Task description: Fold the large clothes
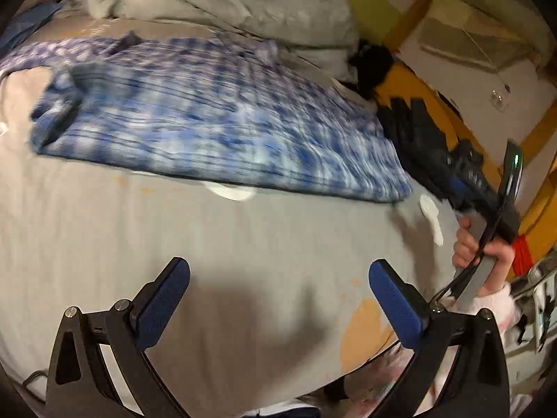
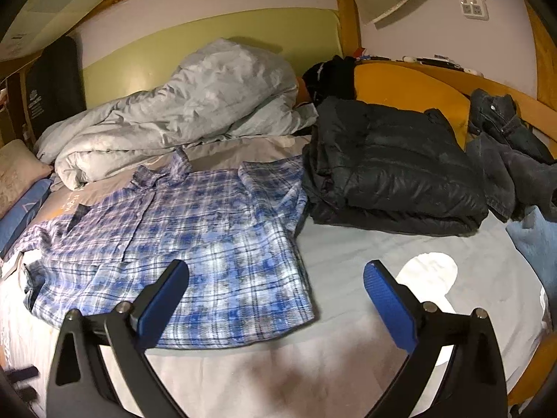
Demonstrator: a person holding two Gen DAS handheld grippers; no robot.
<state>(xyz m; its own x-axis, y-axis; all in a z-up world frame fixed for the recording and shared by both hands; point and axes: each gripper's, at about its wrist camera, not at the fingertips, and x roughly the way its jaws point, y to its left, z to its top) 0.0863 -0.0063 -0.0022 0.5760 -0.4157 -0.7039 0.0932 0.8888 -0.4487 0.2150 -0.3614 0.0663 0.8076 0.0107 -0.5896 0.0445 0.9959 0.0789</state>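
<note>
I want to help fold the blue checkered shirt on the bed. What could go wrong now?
The plaid shirt lies partly under the black puffer jacket, so pulling it may drag the jacket. Both the left gripper and right gripper are open and hold nothing, so a one-sided grab may bunch it.

In the right wrist view, the blue-and-white plaid cotton shirt (image 2: 181, 244) lies spread on the pale grey bed sheet (image 2: 348, 264), left of centre. Just to its right, touching its far right edge, sits the folded black quilted puffer jacket (image 2: 393, 170). Behind the shirt, toward the far wall, the crumpled light grey duvet (image 2: 181, 111) is heaped. Right of the jacket, at the bed's right edge, dark denim jeans (image 2: 504, 139) lie bunched against the curved orange wooden bed rail (image 2: 410, 87). A cream patterned pillow (image 2: 17, 170) rests at the far left, beside the duvet.
</note>
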